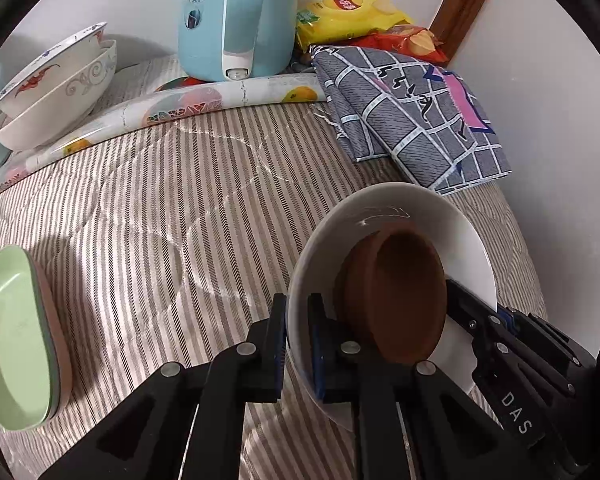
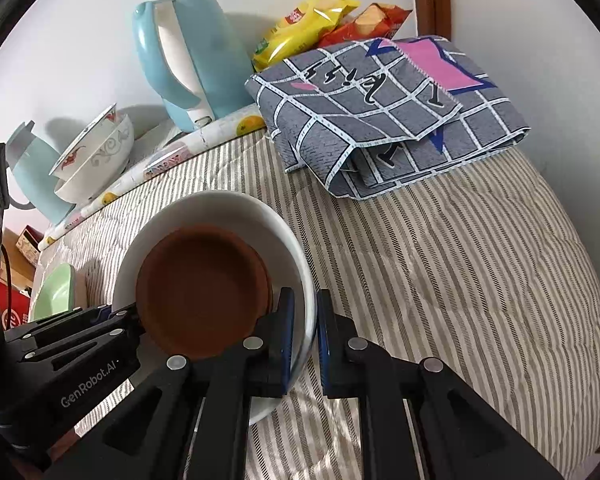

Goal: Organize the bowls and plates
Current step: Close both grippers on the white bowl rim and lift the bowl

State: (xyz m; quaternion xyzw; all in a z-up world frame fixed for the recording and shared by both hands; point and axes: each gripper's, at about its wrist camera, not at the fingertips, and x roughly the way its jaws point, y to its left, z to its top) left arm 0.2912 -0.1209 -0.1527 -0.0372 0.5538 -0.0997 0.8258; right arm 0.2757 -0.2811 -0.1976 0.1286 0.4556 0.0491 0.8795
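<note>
Left wrist view: the left gripper [image 1: 296, 344] is clamped on the near rim of a white bowl [image 1: 384, 208], one finger outside the wall and one inside. A brown dish [image 1: 396, 292] sits tilted inside the bowl. The right gripper [image 1: 480, 324] grips the bowl's opposite rim, at the right of this view. The bowl is over a striped quilt [image 1: 180, 200]; whether it touches the quilt cannot be told.

Right wrist view: the right gripper [image 2: 302, 344] pinches the white bowl [image 2: 220, 204] at its rim, jaws narrow, with the wall between them. The brown dish [image 2: 200, 292] lies within. The left gripper [image 2: 128, 316] holds the far side.

Surroundings: a green tray [image 1: 12, 332] lies at the left edge of the quilt. Two stacked patterned bowls [image 1: 56, 84] stand beside a blue kettle [image 1: 240, 16]. A folded grey checked cloth [image 1: 412, 112] lies near snack packets [image 1: 352, 12].
</note>
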